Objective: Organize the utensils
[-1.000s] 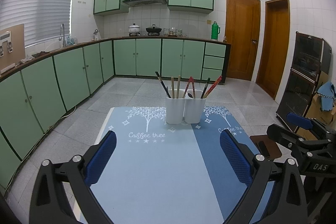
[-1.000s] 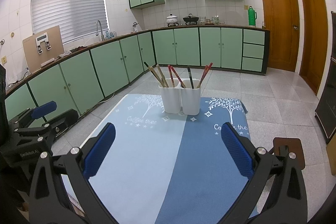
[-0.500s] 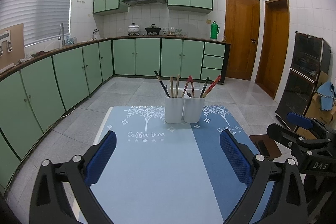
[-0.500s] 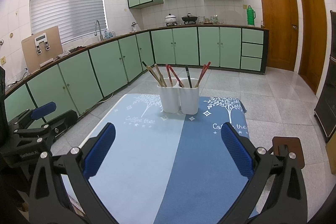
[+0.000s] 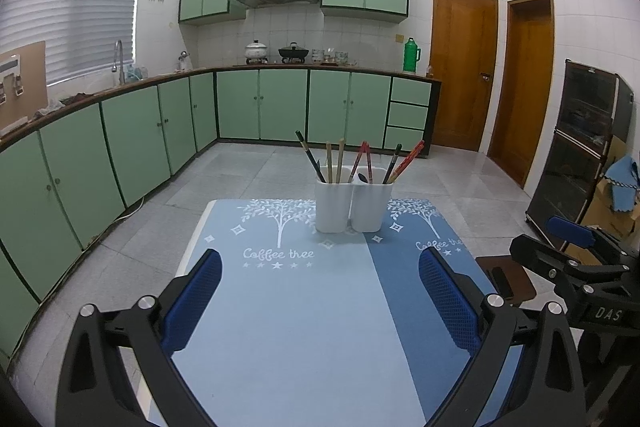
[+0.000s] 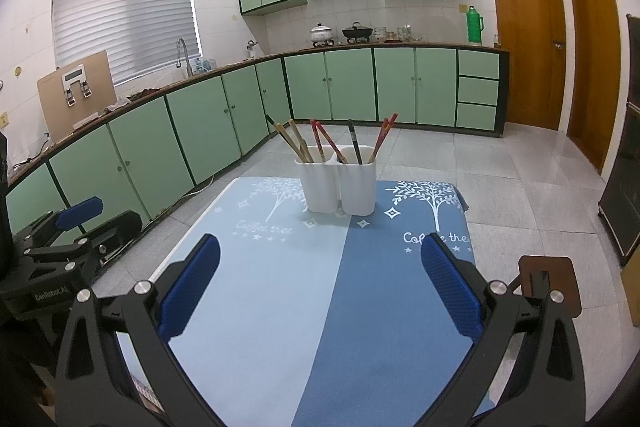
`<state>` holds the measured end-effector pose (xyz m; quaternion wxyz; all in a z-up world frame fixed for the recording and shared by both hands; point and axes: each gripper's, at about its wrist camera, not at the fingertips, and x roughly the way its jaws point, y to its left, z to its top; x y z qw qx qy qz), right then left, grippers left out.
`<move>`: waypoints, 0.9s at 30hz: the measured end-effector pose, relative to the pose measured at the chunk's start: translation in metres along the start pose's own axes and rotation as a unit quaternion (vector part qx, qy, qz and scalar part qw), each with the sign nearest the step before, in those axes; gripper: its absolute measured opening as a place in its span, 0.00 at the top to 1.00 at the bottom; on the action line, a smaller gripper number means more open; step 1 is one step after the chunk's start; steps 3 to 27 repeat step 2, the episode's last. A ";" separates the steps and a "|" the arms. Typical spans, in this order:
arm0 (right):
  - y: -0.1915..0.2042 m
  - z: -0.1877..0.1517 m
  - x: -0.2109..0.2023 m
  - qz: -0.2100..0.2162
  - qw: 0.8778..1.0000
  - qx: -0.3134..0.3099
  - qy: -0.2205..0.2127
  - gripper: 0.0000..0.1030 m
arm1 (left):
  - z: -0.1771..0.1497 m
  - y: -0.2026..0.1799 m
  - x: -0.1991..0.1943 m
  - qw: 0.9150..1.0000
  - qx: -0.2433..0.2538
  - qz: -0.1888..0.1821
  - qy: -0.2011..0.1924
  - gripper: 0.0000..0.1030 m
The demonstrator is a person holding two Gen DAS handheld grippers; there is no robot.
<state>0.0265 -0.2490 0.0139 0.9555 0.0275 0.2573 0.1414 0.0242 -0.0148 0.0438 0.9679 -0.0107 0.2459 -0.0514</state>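
A white two-compartment utensil holder point(image 5: 353, 207) point(image 6: 338, 185) stands at the far end of a table covered with a blue cloth point(image 5: 304, 307) point(image 6: 320, 287). Several chopsticks point(image 5: 338, 161) point(image 6: 320, 143) in black, wood and red lean out of both compartments. My left gripper point(image 5: 320, 297) hangs open over the near part of the cloth, nothing between its blue pads. My right gripper point(image 6: 320, 287) is open too, well short of the holder. Each gripper shows at the edge of the other's view: the right gripper point(image 5: 572, 259), the left gripper point(image 6: 68, 239).
Green cabinets point(image 5: 160, 131) run along the left and back walls across a tiled floor. A small brown stool point(image 6: 550, 283) point(image 5: 508, 279) stands just right of the table. Two wooden doors point(image 5: 464, 67) and a dark cabinet point(image 5: 580, 147) lie to the right.
Both views have shifted slightly, with the holder drifting a little left in the right wrist view. Both grippers stay open and hold nothing.
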 end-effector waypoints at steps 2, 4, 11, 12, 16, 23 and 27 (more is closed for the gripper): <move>-0.001 0.000 0.000 0.001 1.000 0.000 0.000 0.05 | 0.000 0.000 0.001 1.000 0.000 0.001 0.000 0.06; -0.001 0.000 0.000 0.001 1.000 0.000 0.000 0.05 | 0.000 0.000 0.001 1.000 0.000 0.001 0.000 0.06; -0.001 0.000 0.000 0.001 1.000 0.000 0.000 0.05 | 0.000 0.000 0.001 1.000 0.000 0.001 0.000 0.06; -0.001 0.000 0.000 0.001 1.000 0.000 0.000 0.05 | 0.000 0.000 0.001 1.000 0.000 0.001 0.000 0.06; -0.001 0.000 0.000 0.001 1.000 0.000 0.000 0.05 | 0.000 0.000 0.001 1.000 0.000 0.001 0.000 0.06; -0.001 0.000 0.000 0.001 1.000 0.000 0.000 0.05 | 0.000 0.000 0.001 1.000 0.000 0.001 0.000 0.06; -0.001 0.000 0.000 0.001 1.000 0.000 0.000 0.05 | 0.000 0.000 0.001 1.000 0.000 0.001 0.000 0.06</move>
